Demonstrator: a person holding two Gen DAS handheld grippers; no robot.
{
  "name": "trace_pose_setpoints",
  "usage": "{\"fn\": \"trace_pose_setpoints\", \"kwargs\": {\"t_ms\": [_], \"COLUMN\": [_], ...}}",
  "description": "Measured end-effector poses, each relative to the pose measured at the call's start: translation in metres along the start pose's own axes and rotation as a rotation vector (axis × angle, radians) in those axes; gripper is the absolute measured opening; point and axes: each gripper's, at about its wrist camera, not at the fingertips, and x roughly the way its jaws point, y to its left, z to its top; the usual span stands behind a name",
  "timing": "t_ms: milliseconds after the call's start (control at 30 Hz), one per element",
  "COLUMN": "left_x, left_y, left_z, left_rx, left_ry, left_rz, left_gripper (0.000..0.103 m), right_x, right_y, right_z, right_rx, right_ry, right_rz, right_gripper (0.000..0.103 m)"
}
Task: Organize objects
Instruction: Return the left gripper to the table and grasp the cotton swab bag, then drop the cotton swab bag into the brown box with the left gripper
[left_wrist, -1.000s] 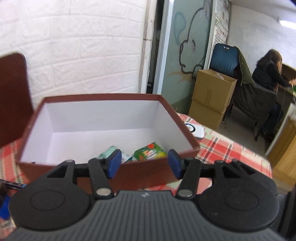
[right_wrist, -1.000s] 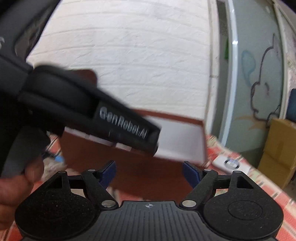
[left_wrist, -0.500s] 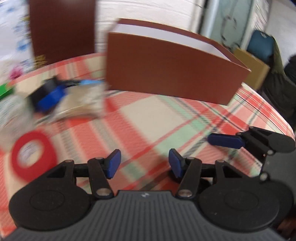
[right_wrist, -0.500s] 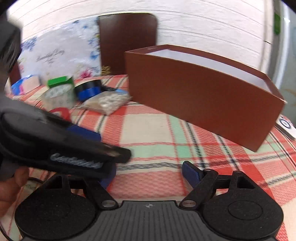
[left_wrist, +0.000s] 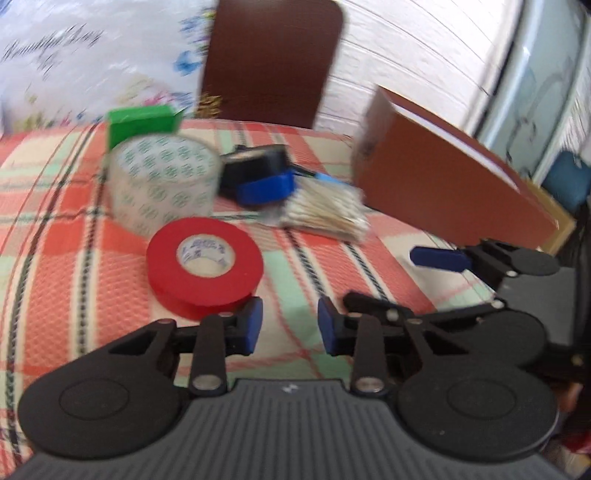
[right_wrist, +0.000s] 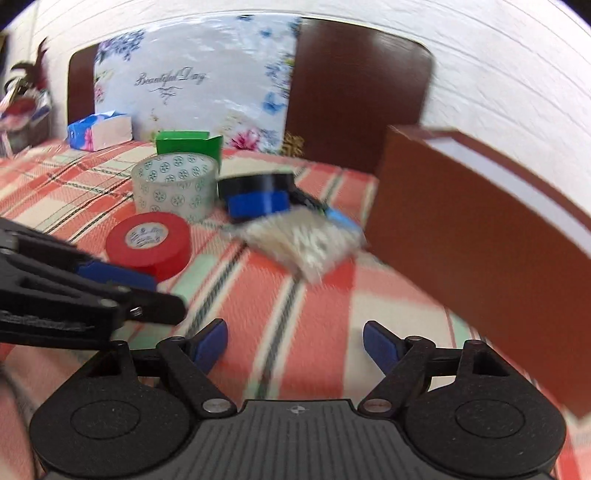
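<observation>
A red tape roll (left_wrist: 205, 264) (right_wrist: 147, 245) lies flat on the plaid tablecloth, just ahead of my left gripper (left_wrist: 290, 330), which is open and empty above the cloth. Behind it stand a clear patterned tape roll (left_wrist: 162, 184) (right_wrist: 175, 186), stacked black and blue tape rolls (left_wrist: 264, 177) (right_wrist: 258, 195) and a bag of cotton swabs (left_wrist: 325, 212) (right_wrist: 306, 243). The brown box (left_wrist: 443, 184) (right_wrist: 480, 251) stands at the right. My right gripper (right_wrist: 295, 345) is open and empty, beside the left one.
A green carton (left_wrist: 142, 123) (right_wrist: 188, 144) stands behind the tapes. A blue tissue box (right_wrist: 99, 131) sits at the far left. A floral bag (right_wrist: 184, 85) and brown chair backs (left_wrist: 273, 62) stand behind the table by the white brick wall.
Both grippers have swung left, away from the brown box, and now face the tape rolls. The left gripper has come close to the red tape roll.
</observation>
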Motion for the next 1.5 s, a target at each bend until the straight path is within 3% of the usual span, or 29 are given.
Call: {"fn": "trace_pose_setpoints", "kwargs": {"t_ms": [100, 167, 200, 233, 267, 333, 400, 500, 667, 767, 933, 1067, 1133, 1200, 1300, 1500], "left_x": [-0.005, -0.008, -0.009, -0.010, -0.011, -0.012, -0.012, -0.013, -0.014, -0.011, 0.007, 0.027, 0.027, 0.027, 0.020, -0.009], "left_y": [0.013, 0.016, 0.015, 0.013, 0.011, 0.005, 0.001, -0.001, -0.008, -0.018, -0.043, -0.054, -0.059, -0.064, -0.072, -0.101], "left_z": [0.002, 0.001, 0.001, 0.000, -0.001, -0.002, -0.003, -0.002, 0.000, 0.005, 0.017, 0.013, 0.011, 0.010, 0.017, 0.060], "left_rx": [-0.044, -0.049, -0.042, -0.030, -0.016, 0.010, 0.020, 0.004, -0.044, -0.055, -0.018, -0.036, -0.029, -0.030, 0.007, 0.101], "left_ry": [-0.008, -0.007, -0.007, -0.009, -0.011, -0.014, -0.009, 0.006, 0.045, 0.077, 0.128, 0.206, 0.202, 0.222, 0.200, 0.046], "left_rz": [0.018, 0.020, 0.027, 0.034, 0.041, 0.062, 0.065, 0.042, -0.037, -0.115, -0.201, -0.217, -0.220, -0.228, -0.181, -0.225], "left_gripper": [0.035, 0.035, 0.037, 0.044, 0.048, 0.062, 0.066, 0.071, 0.072, 0.072, 0.071, 0.062, 0.052, 0.050, 0.049, 0.049], "right_x": [0.018, 0.030, 0.034, 0.037, 0.037, 0.033, 0.023, -0.003, -0.057, -0.079, -0.083, -0.069, -0.064, -0.060, -0.063, -0.095], "right_y": [-0.004, -0.008, -0.009, -0.009, -0.008, -0.006, -0.001, 0.003, -0.005, -0.006, -0.018, -0.026, -0.022, -0.020, -0.018, -0.031], "right_z": [0.015, 0.022, 0.025, 0.027, 0.028, 0.026, 0.017, -0.001, -0.037, -0.053, -0.055, -0.048, -0.046, -0.042, -0.040, -0.020], "right_rx": [0.008, 0.020, 0.026, 0.039, 0.043, 0.020, -0.012, -0.031, 0.013, 0.039, 0.108, 0.172, 0.158, 0.157, 0.157, 0.109], "right_ry": [-0.002, -0.002, 0.001, 0.005, 0.009, 0.012, 0.012, 0.008, 0.024, 0.027, 0.037, 0.048, 0.044, 0.036, 0.013, -0.199], "right_rz": [-0.017, -0.005, 0.014, 0.022, 0.017, 0.024, 0.025, 0.025, 0.035, 0.035, 0.008, 0.045, 0.056, 0.079, 0.063, -0.068], "right_gripper": [0.078, 0.070, 0.051, 0.045, 0.032, 0.015, 0.006, 0.006, 0.007, 0.015, 0.056, 0.063, 0.061, 0.051, 0.038, 0.034]}}
